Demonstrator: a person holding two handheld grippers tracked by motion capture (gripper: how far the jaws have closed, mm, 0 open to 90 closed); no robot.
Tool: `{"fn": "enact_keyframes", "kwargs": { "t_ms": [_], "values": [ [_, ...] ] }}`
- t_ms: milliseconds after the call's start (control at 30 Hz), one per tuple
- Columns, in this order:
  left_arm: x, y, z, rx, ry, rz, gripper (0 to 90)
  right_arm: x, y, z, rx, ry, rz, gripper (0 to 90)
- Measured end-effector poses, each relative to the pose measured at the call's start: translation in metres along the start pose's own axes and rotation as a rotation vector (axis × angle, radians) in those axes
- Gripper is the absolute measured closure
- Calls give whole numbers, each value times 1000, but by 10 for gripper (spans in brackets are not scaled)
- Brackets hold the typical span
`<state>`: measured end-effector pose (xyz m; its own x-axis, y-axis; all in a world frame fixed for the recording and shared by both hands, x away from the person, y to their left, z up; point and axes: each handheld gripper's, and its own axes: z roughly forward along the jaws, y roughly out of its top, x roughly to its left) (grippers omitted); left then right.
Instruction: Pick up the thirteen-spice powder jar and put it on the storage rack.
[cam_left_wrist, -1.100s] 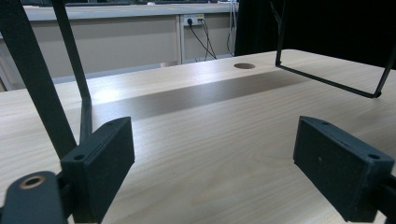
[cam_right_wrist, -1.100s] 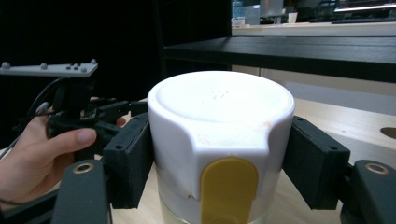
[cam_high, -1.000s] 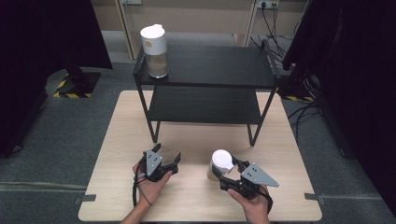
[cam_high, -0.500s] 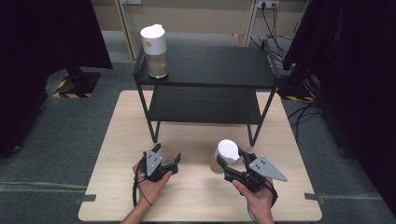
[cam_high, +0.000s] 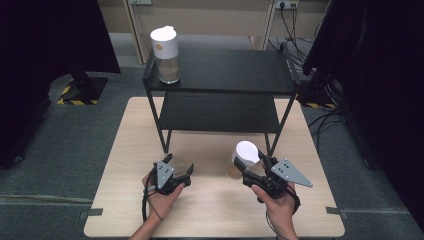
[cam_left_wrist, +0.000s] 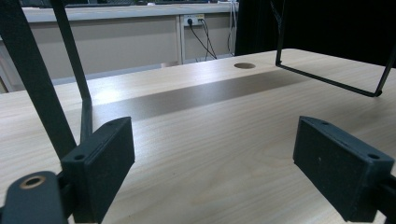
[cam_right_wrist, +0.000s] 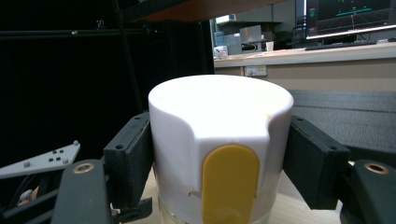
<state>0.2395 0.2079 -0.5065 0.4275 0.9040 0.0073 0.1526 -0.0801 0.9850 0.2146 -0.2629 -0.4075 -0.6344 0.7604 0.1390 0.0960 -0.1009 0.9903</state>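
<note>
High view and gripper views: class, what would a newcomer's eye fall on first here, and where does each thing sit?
First the white-lidded jar with its yellow tab, clamped between the right gripper's jaws at the table's front right. Next its twin jar on the top left corner of the black shelf rack. The left gripper sits open over bare wood at the front left.

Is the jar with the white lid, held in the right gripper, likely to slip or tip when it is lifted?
The jar probably feels rigid: clear body, hard white lid. The right gripper clamps the smooth lid, so slipping seems possible. It looks tall and narrow, so it may tip when set down.
</note>
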Motion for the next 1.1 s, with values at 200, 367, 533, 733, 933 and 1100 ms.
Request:
{"fn": "enact_keyframes", "kwargs": {
  "t_ms": [200, 367, 533, 733, 933, 1100],
  "values": [
    [0, 0, 0, 0, -1, 2, 124, 0, 11, 4, -20, 2, -8, 309],
    [0, 0, 0, 0, 0, 4, 124, 0, 21, 7, -40, 0, -4, 309],
    [0, 0, 0, 1, 0, 4, 124, -1, 31, 10, -60, 1, -5, 309],
    [0, 0, 0, 0, -1, 8, 124, -2, 38, 14, -76, -1, 11, 309],
    [0, 0, 0, 1, 0, 8, 125, -2, 47, 19, -84, -4, 7, 309],
    [0, 0, 0, 1, 0, 8, 125, -1, 56, 21, -96, -7, 4, 309]
  ]
}}
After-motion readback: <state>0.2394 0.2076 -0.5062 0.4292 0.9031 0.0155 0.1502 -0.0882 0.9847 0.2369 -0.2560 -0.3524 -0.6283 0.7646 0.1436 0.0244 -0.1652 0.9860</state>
